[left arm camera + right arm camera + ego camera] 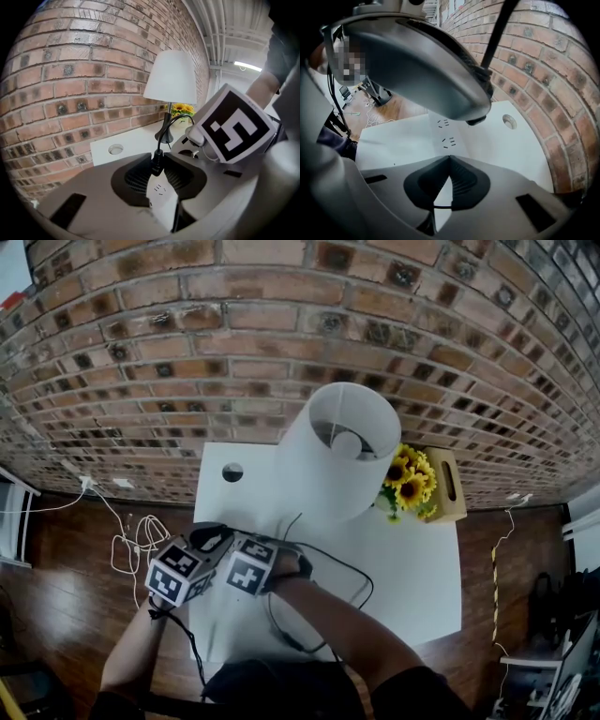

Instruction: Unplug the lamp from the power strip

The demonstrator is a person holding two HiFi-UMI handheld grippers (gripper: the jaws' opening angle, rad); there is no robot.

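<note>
Starting with the left gripper view: the left gripper point(157, 165) is pinched narrow on the black plug point(156, 159). The plug sits in the white power strip point(161, 193) at the near left of the table point(133, 146). The lamp point(169, 77) stands far right.
- Risk: a tilted pull could bend the prongs or lift the strip with the plug. A weak pinch could slide up onto the cord point(179, 115).
- Hidden: the prongs.

Right gripper view: the right gripper point(449, 158) has its jaw tips together, with nothing plainly pinched. White strip shows through the gap behind them.
- Risk: the strip rises if this gripper does not hold it down.
- Unclear: whether it presses on the strip, and what the thin dark line across the gap is.

Head view: the two grippers cover the plug and strip.
- Risk: a jerk on the looped cord could tug the lamp toward the sunflowers point(410, 482).
</note>
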